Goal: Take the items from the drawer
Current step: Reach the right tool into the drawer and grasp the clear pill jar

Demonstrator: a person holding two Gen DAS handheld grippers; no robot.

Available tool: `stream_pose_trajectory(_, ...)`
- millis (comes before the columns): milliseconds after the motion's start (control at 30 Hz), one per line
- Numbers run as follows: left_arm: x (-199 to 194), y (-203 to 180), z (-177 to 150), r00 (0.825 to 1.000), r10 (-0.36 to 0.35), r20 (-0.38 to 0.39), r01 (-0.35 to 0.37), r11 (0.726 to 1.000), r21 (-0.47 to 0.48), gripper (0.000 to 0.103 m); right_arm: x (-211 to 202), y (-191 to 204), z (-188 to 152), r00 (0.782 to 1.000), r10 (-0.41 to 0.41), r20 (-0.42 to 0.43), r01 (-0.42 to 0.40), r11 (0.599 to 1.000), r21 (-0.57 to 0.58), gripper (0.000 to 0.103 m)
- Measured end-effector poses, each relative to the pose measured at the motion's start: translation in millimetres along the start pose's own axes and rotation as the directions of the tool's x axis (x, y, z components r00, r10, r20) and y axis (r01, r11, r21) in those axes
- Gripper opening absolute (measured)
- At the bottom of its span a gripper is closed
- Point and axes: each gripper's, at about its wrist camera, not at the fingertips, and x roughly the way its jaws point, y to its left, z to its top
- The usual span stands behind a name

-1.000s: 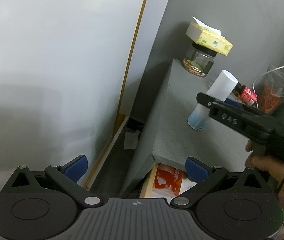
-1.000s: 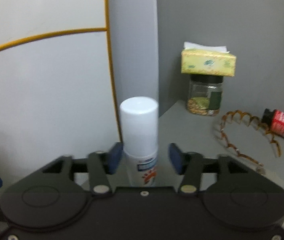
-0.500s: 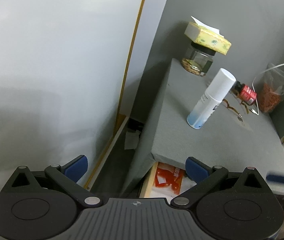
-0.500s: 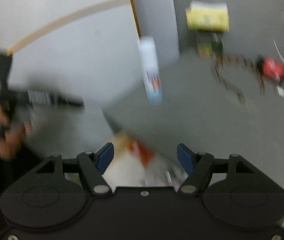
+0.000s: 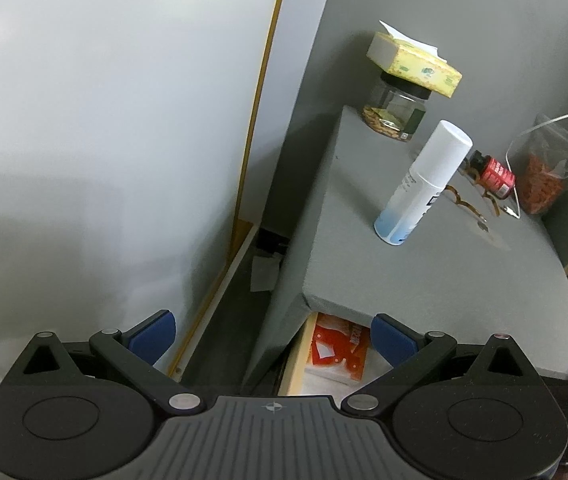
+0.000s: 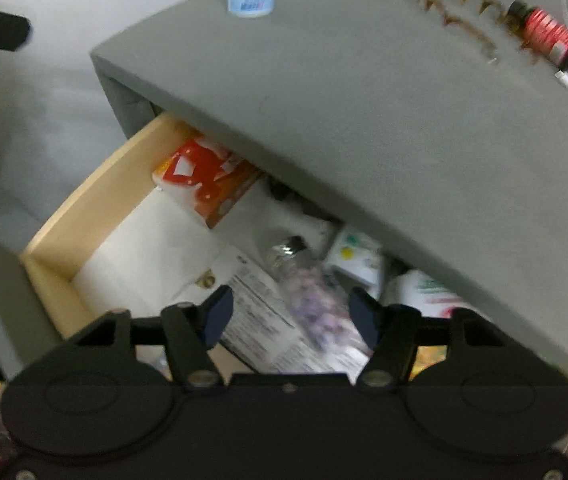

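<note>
Right tool (image 6: 289,314) pointed steeply down over the open drawer (image 6: 96,196), blue pads partly apart and closing, gripping nothing. Directly ahead between the pads, lower in the drawer: a blurred clear bottle (image 6: 303,280) with a dark cap and purplish contents, lying on a white printed sheet (image 6: 260,300). Pads not touching either. Further back on the left of the drawer, well apart from the tool, a red, white and orange box (image 6: 204,172). To the right, partly under the grey worktop (image 6: 363,100), a white pack (image 6: 357,260) with a yellow dot and a white container (image 6: 427,292) with green and red print. Print on all of these too blurred to read.

Left tool (image 5: 272,334) held off the worktop's front corner, pads spread wide, empty. Seen beneath it, a sliver of the drawer with the red box.

On the worktop, well apart from both tools: white spray bottle (image 5: 423,184) standing upright, small dark label unreadable; behind it a jar (image 5: 393,114) with a yellow tissue box (image 5: 413,64) on its lid; a small red bottle (image 5: 493,174) on its side; a brown spiral hairband (image 6: 455,8); a clear bag (image 5: 549,176) of red-orange pieces.
</note>
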Motion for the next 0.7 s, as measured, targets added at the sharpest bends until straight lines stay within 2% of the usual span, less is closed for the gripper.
stream_pose_trajectory(67, 0.3, -0.2, 0.1, 1.0, -0.004, -0.001, 0.004, 1.0, 0.002, 0.103, 17.9, 4.9, 0.7, 0.997, -0.065, -0.043, 0.065, 0.998, -0.012, 0.064)
stream_pose_trajectory(133, -0.1, 0.1, 0.3, 1.0, -0.008, -0.001, 0.008, 1.0, -0.001, 0.103, 28.0, 3.6, -0.5, 0.995, -0.072, -0.073, 0.072, 0.997, -0.013, 0.058)
stream_pose_trajectory(200, -0.3, 0.7, 0.9, 1.0, -0.012, 0.0, 0.012, 1.0, -0.005, 0.103, 26.9, -0.1, 4.7, 0.995, -0.024, -0.099, 0.026, 0.999, 0.019, 0.045)
stream_pose_trajectory(300, -1.6, 2.2, 2.1, 1.0, -0.022, 0.004, 0.022, 1.0, -0.016, 0.103, 22.6, 3.5, 7.2, 0.99, 0.017, -0.14, -0.019, 1.0, -0.015, 0.042)
stream_pose_trajectory(367, -2.9, 3.0, 2.7, 1.0, -0.025, 0.008, 0.025, 1.0, -0.019, 0.103, 14.0, 4.7, 5.5, 0.991, 0.029, -0.131, -0.033, 0.999, -0.029, 0.042)
stream_pose_trajectory(433, -3.7, 3.4, 2.5, 1.0, -0.025, 0.01, 0.026, 0.999, -0.022, 0.103, 1.6, 2.6, 4.9, 0.994, 0.038, -0.102, -0.04, 0.999, -0.019, 0.04)
stream_pose_trajectory(533, -3.9, 2.9, 2.4, 1.0, -0.025, 0.009, 0.026, 0.999, -0.023, 0.103, -30.8, -6.1, 5.4, 0.993, 0.121, -0.015, -0.121, 0.992, 0.04, 0.039)
stream_pose_trajectory(633, -4.3, 2.1, 2.5, 1.0, -0.026, 0.008, 0.027, 0.999, -0.021, 0.103, -68.9, -10.2, 4.7, 0.977, 0.186, 0.1, -0.192, 0.98, 0.053, 0.039)
stream_pose_trajectory(700, -4.7, 2.0, 2.3, 1.0, -0.026, 0.009, 0.026, 0.999, -0.019, 0.103, -97.4, -16.0, 5.1, 0.954, 0.208, 0.217, -0.226, 0.972, 0.06, 0.039)
